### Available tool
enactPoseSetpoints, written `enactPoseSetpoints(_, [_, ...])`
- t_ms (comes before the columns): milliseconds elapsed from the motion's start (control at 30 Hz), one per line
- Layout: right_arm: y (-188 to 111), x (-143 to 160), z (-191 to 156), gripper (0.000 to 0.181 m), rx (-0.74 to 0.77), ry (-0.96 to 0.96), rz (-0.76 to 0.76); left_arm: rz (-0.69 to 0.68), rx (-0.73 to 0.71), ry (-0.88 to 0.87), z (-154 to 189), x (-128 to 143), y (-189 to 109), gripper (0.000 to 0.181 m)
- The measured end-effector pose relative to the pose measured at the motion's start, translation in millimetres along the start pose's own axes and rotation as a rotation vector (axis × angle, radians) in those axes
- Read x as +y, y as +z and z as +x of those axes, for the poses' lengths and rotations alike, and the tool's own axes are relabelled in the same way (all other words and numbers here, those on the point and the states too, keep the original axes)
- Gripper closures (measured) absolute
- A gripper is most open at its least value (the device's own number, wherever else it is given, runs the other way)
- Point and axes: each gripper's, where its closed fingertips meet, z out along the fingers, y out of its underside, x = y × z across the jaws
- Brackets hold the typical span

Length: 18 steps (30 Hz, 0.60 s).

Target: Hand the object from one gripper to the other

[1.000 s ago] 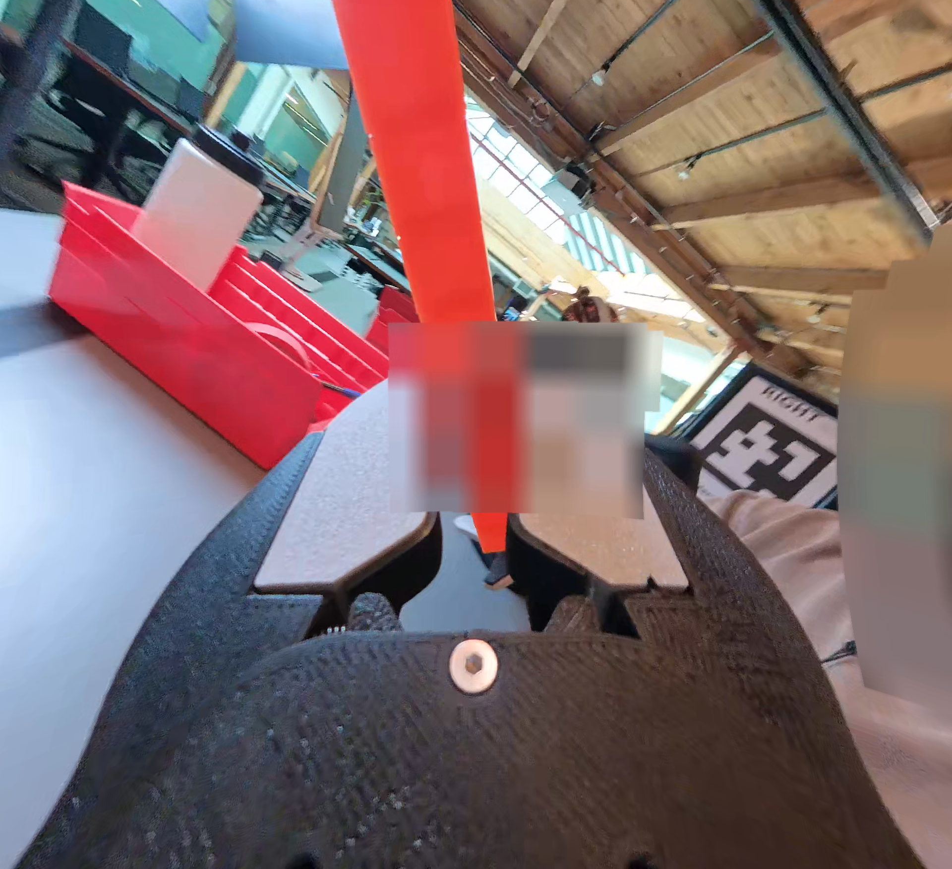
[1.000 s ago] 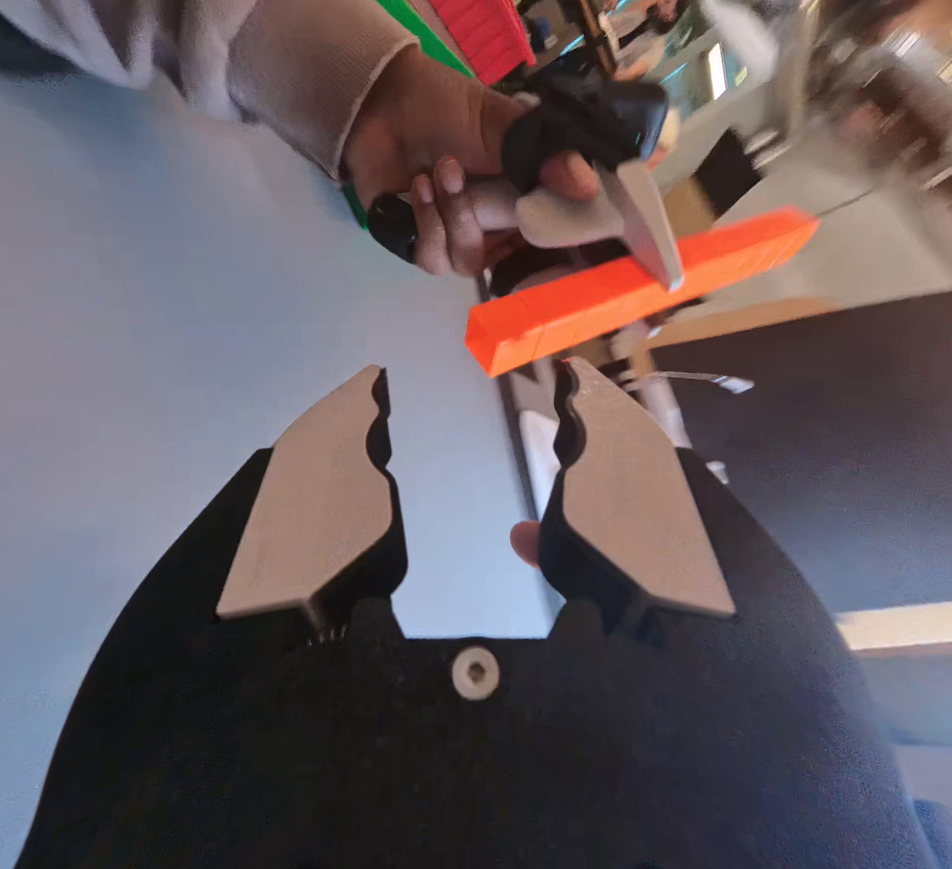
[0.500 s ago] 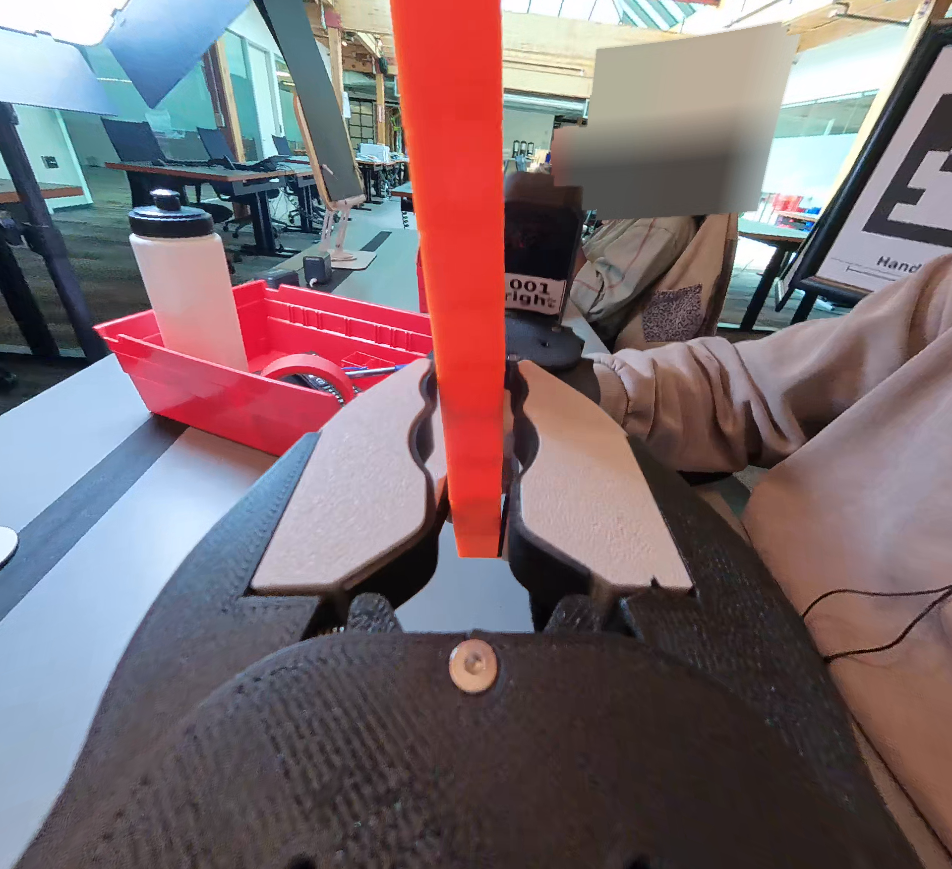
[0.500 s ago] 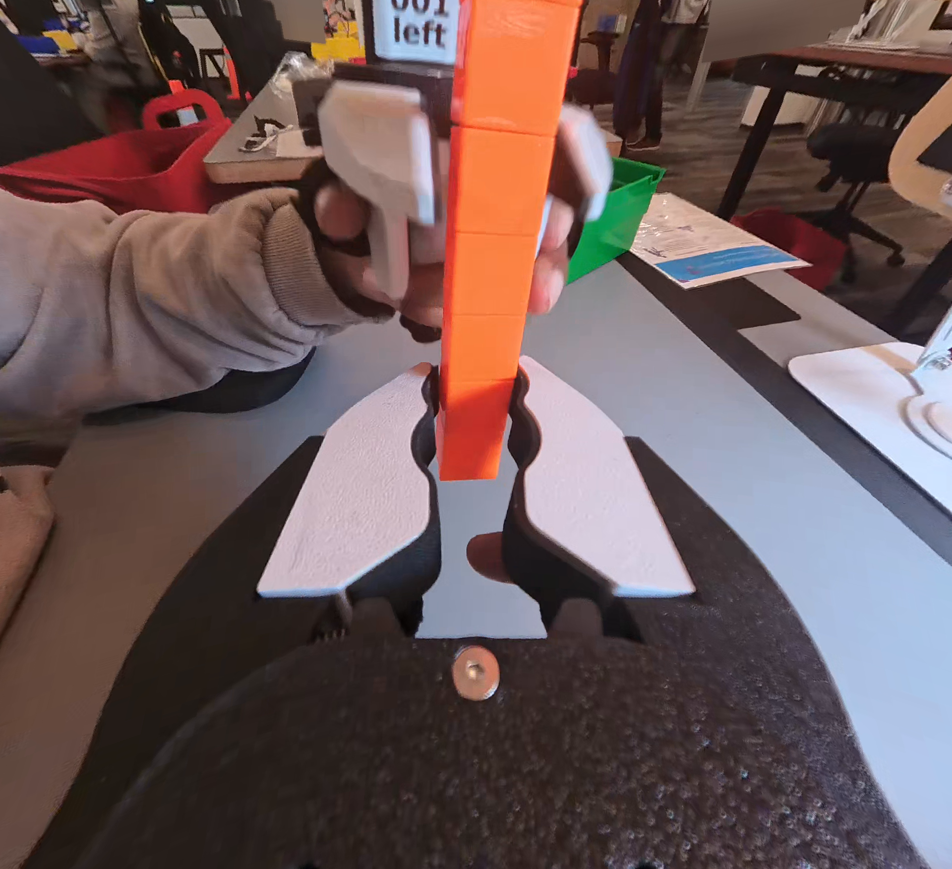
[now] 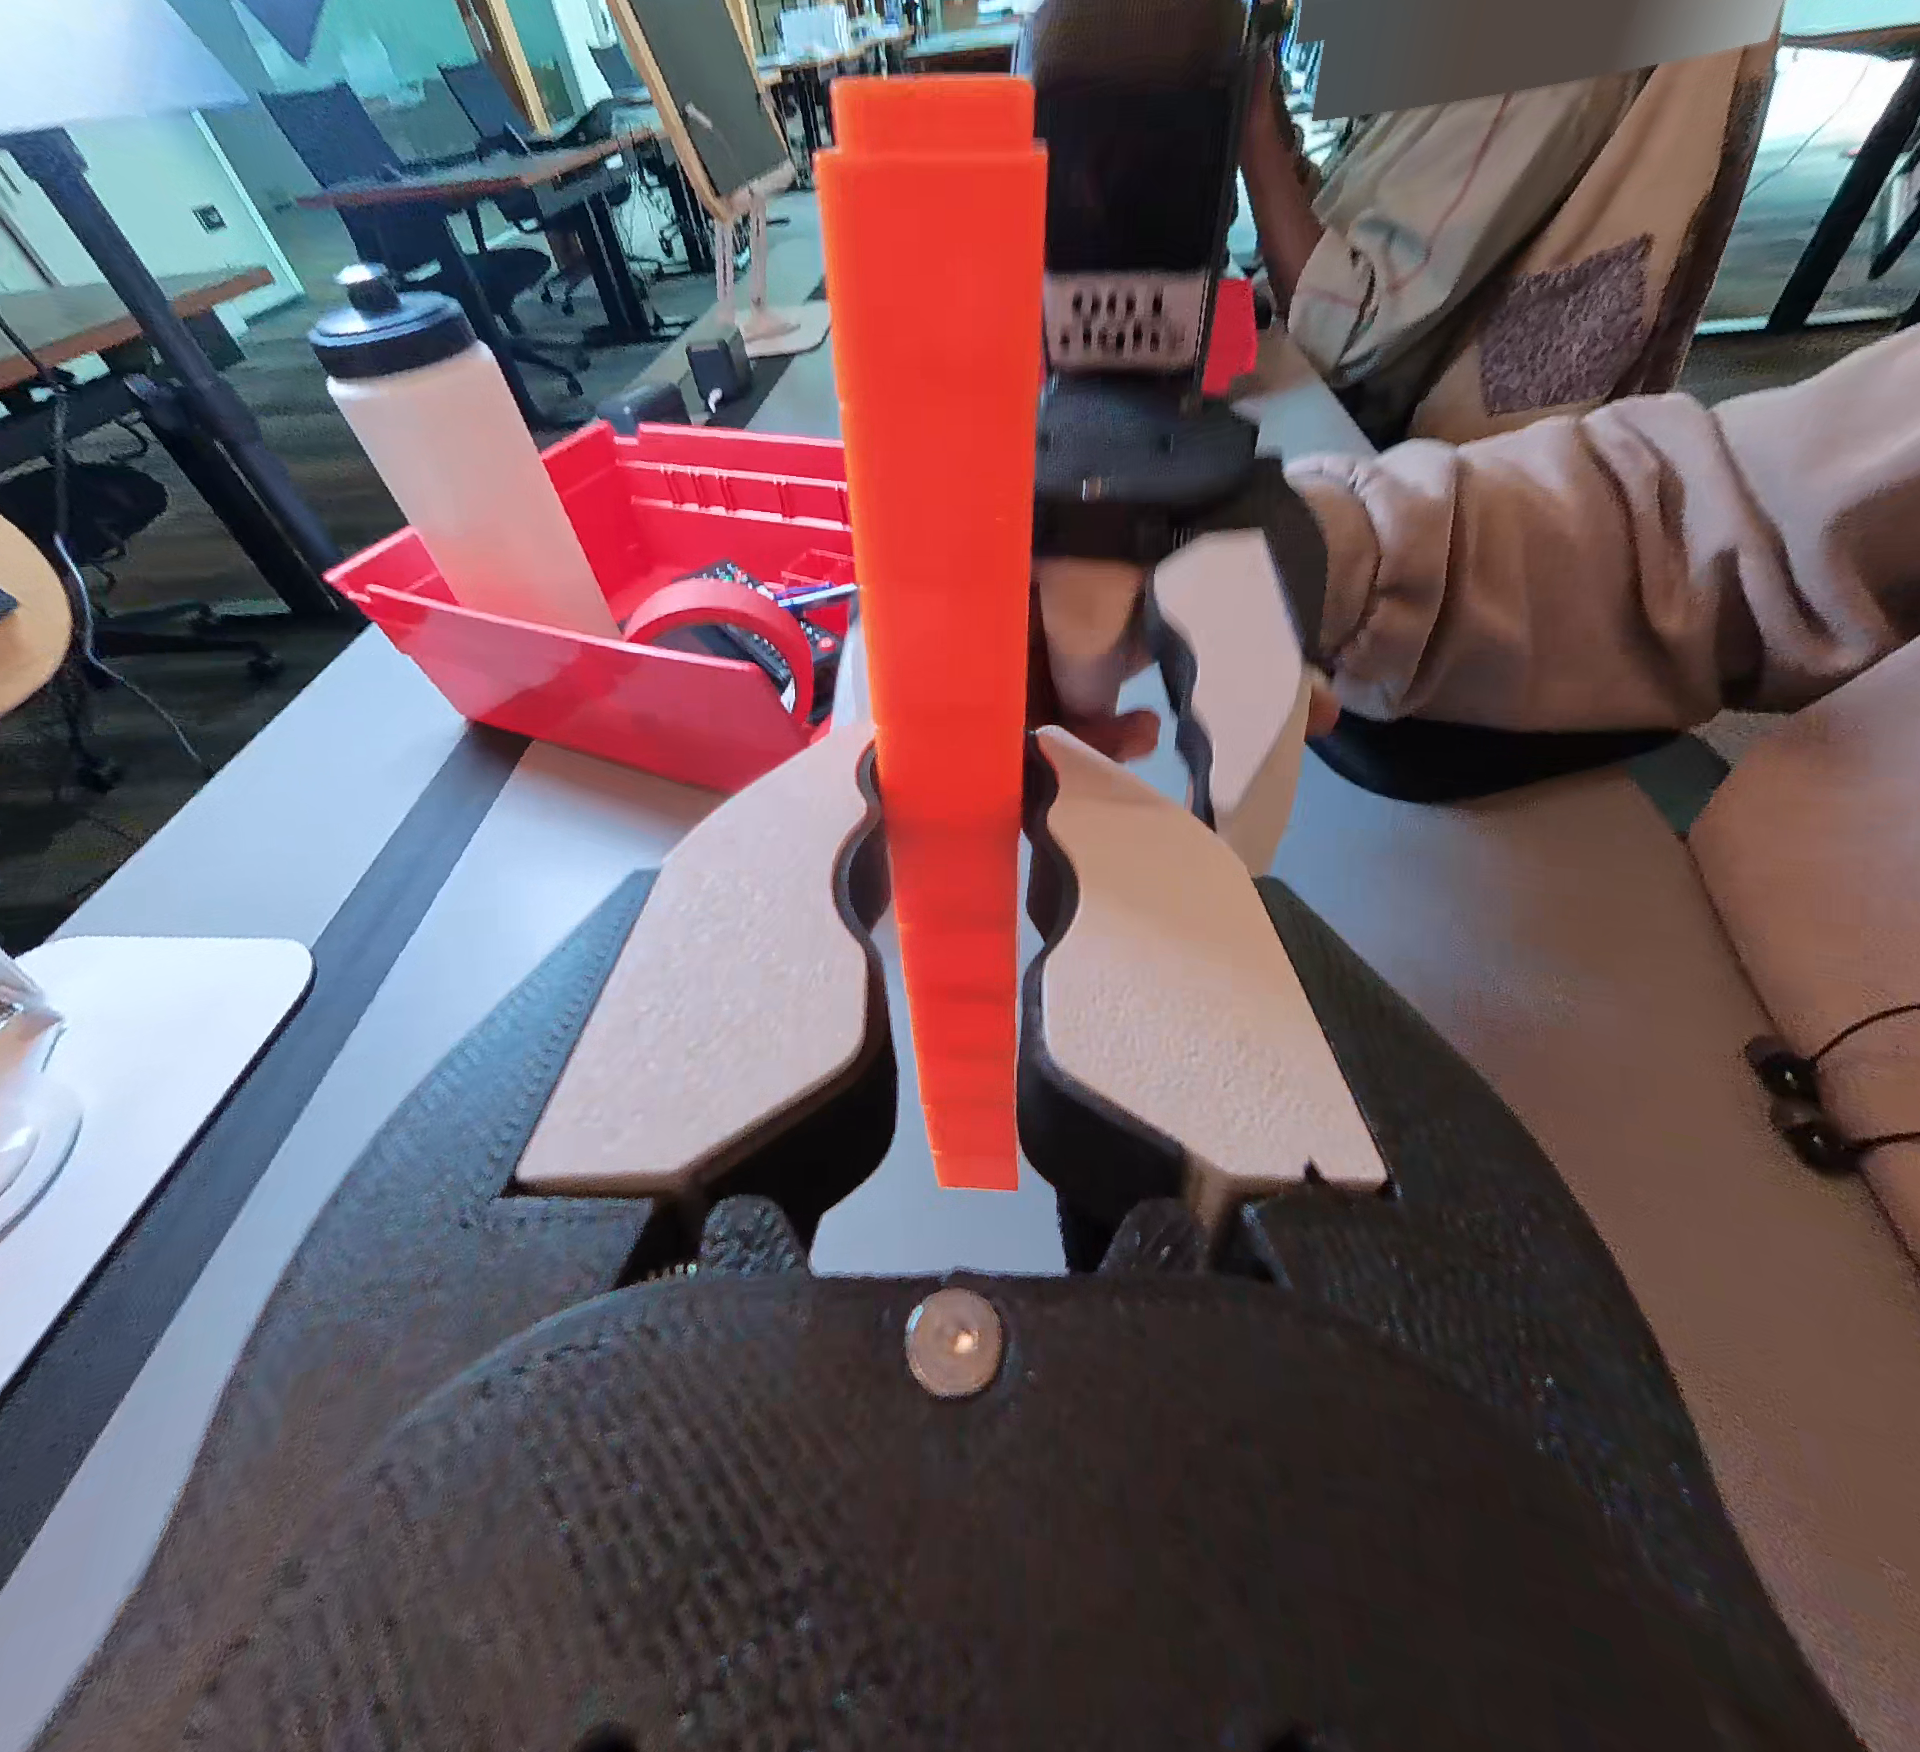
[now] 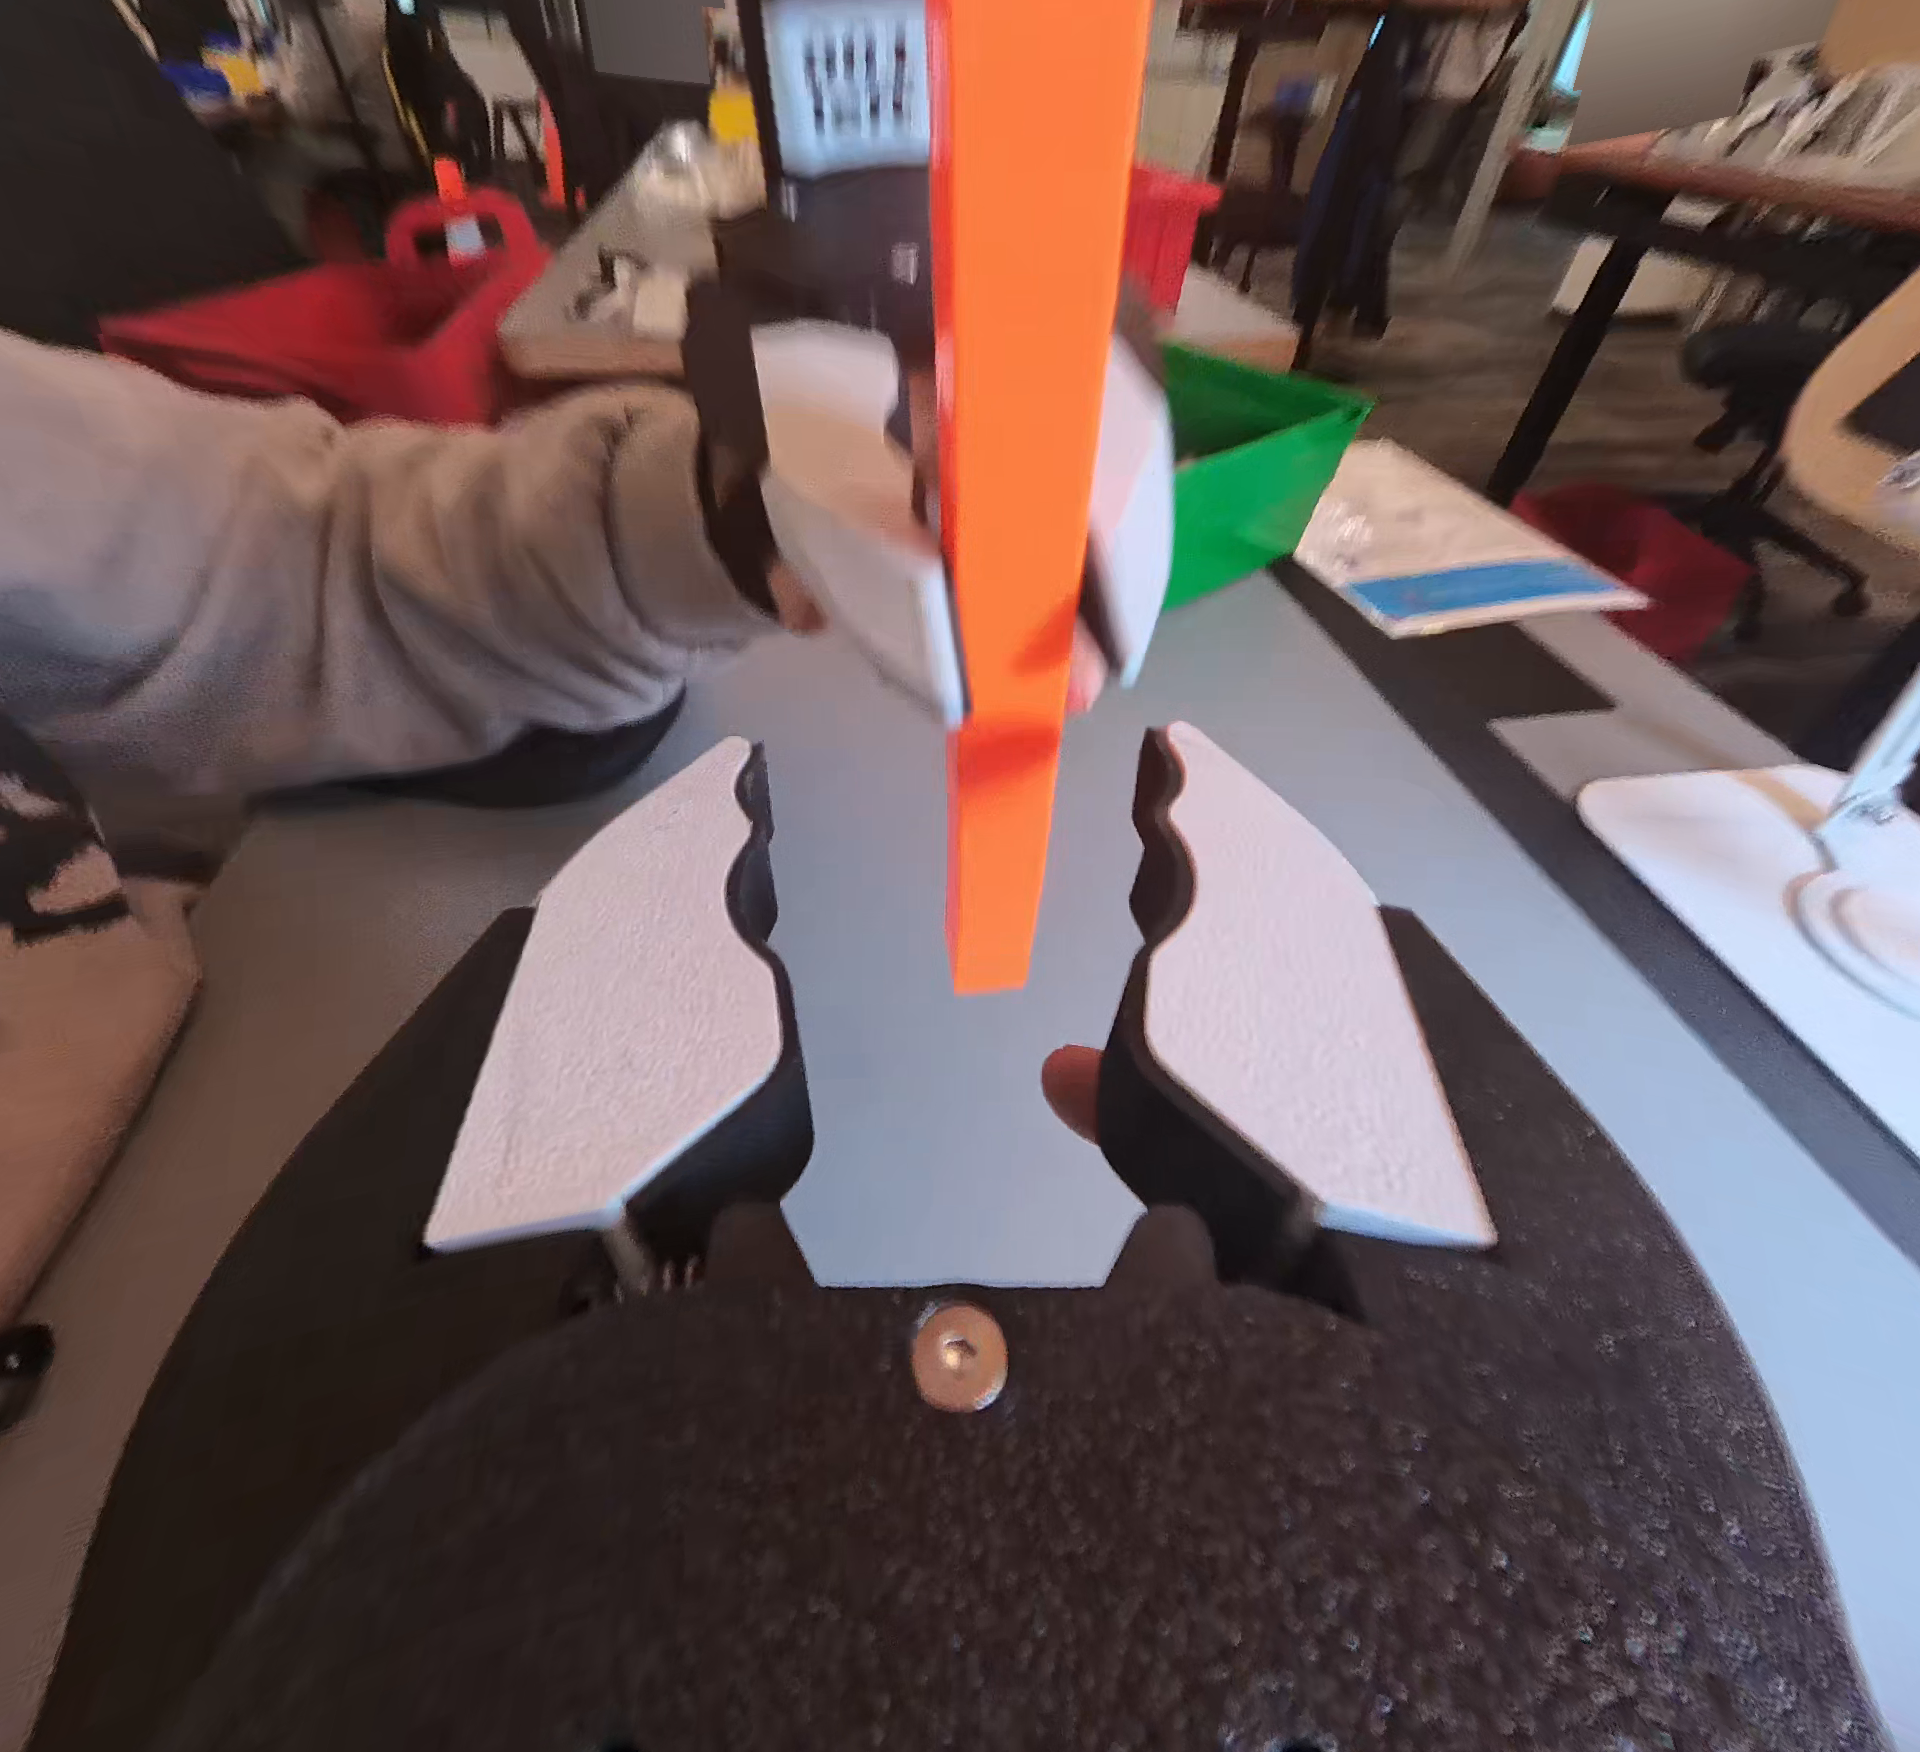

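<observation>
- On my left, the left gripper [image 5: 951, 757] has its jaws pinching the orange bar [image 5: 940, 559], which stands upright between them with its lower end down past the pads.
- Beyond it in the left wrist view, a red bin [image 5: 582, 684] sits on the tabletop [image 5: 312, 829] with a white bottle [image 5: 457, 466] and a roll of red tape [image 5: 727, 632] inside.
- In the middle, the bar is the only thing passing between my two tools, and it hangs above the tabletop, not resting on it.
- On my right, the right gripper [image 6: 956, 746] has its jaws spread apart, with the bar's lower end between them but touching neither pad.
- In the right wrist view, the left gripper grips the bar higher up, above my open pads; a green bin [image 6: 1247, 476] stands behind.
- I judge the handover is at its middle step: the giver holds, the receiver is placed but not gripping.
- Next, I think the right jaws must press in squarely on the bar's flat sides and hold firm before the left jaws let go.
- Letting go too soon could drop the bar.
</observation>
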Motion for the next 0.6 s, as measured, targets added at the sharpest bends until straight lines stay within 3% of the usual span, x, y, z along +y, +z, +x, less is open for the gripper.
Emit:
enactPoseSetpoints(100, [-16,-28,7,0.123,0.038,0.037,0.114,-0.052,0.042,-0.011,5,17,12,0.158])
enactPoseSetpoints(200, [-18,-30,7,0.159,0.065,-0.017,0.138,-0.092,0.07,-0.009,14,27,25,0.158])
enactPoseSetpoints(333, [-17,-34,5,0.16,0.058,-0.034,0.143,-0.073,0.094,-0.044,15,21,20,0.157])
enactPoseSetpoints(400, [-20,-36,7,0.16,0.079,-0.054,0.154,0.0,0.075,-0.056,8,4,7,0.143])
enactPoseSetpoints(500, [-17,-27,9,0.16,0.104,-0.104,0.096,0.119,0.046,-0.034,6,-27,-15,0.138])
enactPoseSetpoints(600, [-6,-19,4,0.16,0.106,-0.153,0.048,0.107,0.022,0.049,15,-37,-16,0.137])
